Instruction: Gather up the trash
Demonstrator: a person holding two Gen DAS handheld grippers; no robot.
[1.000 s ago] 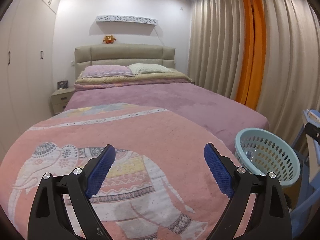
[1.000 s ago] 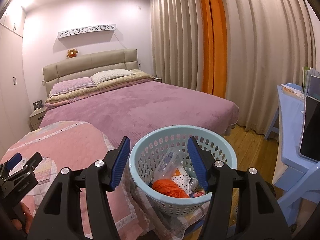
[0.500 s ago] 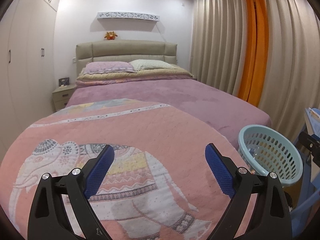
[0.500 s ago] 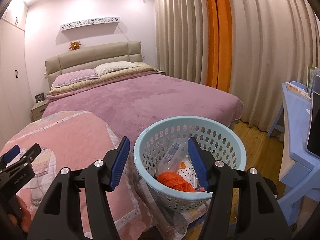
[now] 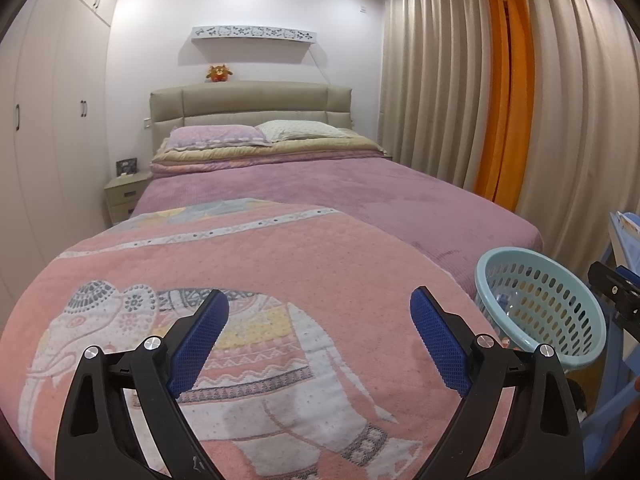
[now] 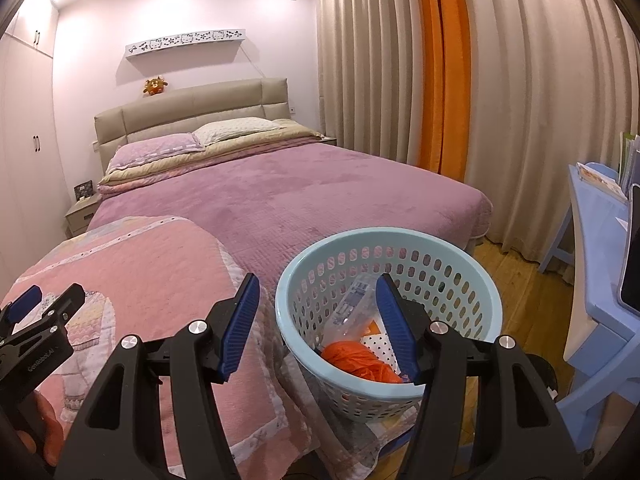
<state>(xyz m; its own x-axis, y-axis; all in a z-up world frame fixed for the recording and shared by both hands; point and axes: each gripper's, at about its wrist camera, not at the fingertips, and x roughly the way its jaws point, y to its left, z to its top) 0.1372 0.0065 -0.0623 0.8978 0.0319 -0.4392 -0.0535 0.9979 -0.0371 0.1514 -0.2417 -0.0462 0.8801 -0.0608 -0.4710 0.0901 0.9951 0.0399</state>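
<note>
A: Left gripper point(image 5: 319, 330)?
B: Blue-padded jaws spread wide, nothing between them; held over the pink elephant-print quilt point(image 5: 256, 280).

A: Right gripper point(image 6: 318, 320)?
B: Jaws likewise parted, empty. The left pad hangs over the quilt's edge; the right pad overlaps the pale blue perforated plastic basket point(image 6: 452, 256).

A: Trash?
B: Inside that basket, beside the bed's foot: a crumpled clear plastic bottle point(image 6: 348, 312) and orange crumpled material point(image 6: 356, 362), below and just left of the right pad.
</note>
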